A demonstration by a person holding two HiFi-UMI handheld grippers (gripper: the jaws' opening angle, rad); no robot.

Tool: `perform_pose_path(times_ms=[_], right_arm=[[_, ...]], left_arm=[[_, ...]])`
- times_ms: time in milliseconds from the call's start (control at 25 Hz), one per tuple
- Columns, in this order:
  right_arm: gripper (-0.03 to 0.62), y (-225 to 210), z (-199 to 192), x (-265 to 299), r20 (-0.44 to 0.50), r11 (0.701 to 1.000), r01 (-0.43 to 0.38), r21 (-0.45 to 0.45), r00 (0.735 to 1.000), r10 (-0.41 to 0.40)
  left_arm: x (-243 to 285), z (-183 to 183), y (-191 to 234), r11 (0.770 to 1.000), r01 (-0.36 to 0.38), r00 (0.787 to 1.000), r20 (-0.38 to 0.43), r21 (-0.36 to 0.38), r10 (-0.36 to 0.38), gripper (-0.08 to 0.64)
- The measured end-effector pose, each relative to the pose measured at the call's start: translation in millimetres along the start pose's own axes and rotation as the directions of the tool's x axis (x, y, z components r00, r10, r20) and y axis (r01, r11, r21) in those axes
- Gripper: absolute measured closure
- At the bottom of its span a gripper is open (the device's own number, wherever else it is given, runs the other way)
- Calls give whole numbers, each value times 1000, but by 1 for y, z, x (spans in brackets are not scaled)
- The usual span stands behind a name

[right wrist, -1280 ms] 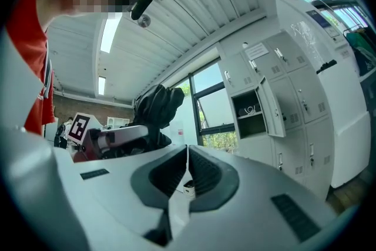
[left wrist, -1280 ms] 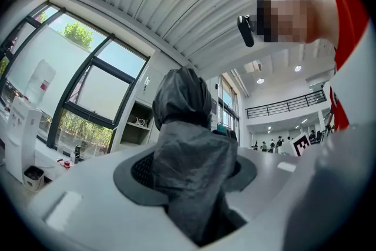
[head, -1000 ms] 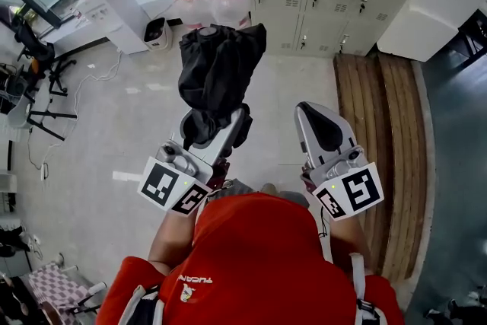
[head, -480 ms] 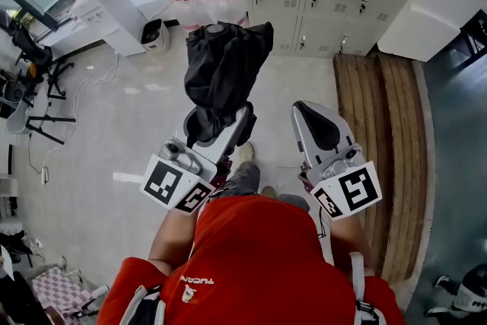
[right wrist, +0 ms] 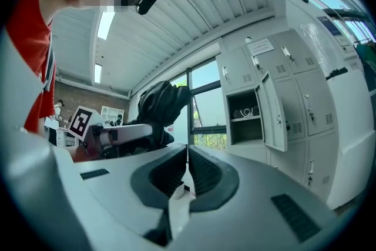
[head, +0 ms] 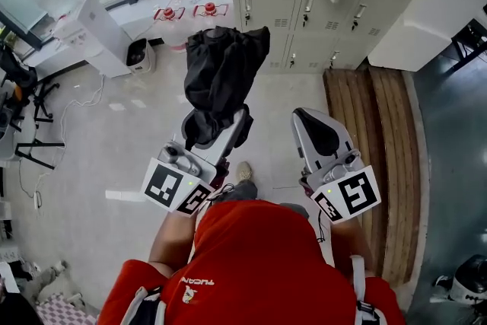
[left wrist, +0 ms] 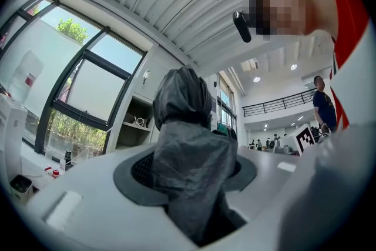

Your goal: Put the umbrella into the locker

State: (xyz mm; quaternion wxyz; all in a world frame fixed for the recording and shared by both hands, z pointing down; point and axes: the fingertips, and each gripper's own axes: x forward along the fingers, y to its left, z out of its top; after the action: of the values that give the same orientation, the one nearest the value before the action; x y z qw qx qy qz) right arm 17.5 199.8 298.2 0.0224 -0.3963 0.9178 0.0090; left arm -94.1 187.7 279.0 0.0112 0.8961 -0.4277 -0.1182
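the umbrella [head: 221, 76] was a folded black one, its thin cloth bunched into soft, crumpled folds with a dull sheen, wider at the top and narrowing to a wrapped neck at the bottom; a small round cap showed at its top end; it stood up and forward out of the left gripper [head: 218, 135], in the air above the pale, glossy floor [head: 99, 141] and well short of the lockers [head: 281, 4]; in the left gripper view the left gripper [left wrist: 191, 176] had its smooth grey jaws part-way apart and closed on the umbrella [left wrist: 185, 103], the dark ribbed pads pressed against the gathered cloth on either side; the right gripper [head: 310, 114] hung beside it, apart from the umbrella, a rounded grey shell with a black oval hollow on top; in the right gripper view the right gripper [right wrist: 188, 156] had its ribbed dark pads brought together with only a thin slit between them and nothing held; the umbrella [right wrist: 160, 104] showed there as a dark lump to the left; the lockers were flat grey metal boxes with small handles and vent slots; one compartment [right wrist: 247, 120] stood open, its door [right wrist: 273, 111] swung out to the right, with a shelf inside and a coiled white thing lying on it; a slatted wooden platform [head: 373, 148] ran along the floor on the right; the person wore a red shirt [head: 259, 262].
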Motion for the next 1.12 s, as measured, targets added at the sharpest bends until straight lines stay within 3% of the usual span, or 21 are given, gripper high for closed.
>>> perform_pose_path(times_ms=[600,1120], right_arm=[[588,-46,-6,122,-17,996,90,13,996,-90],[588,-112,-6,161,-38,988,152,4,988,-152]], left_arm=[[69,0,116,996,79,997,12,-33,-78,348],[129,-17,155,993,96,995,-19,-74,-98,348]])
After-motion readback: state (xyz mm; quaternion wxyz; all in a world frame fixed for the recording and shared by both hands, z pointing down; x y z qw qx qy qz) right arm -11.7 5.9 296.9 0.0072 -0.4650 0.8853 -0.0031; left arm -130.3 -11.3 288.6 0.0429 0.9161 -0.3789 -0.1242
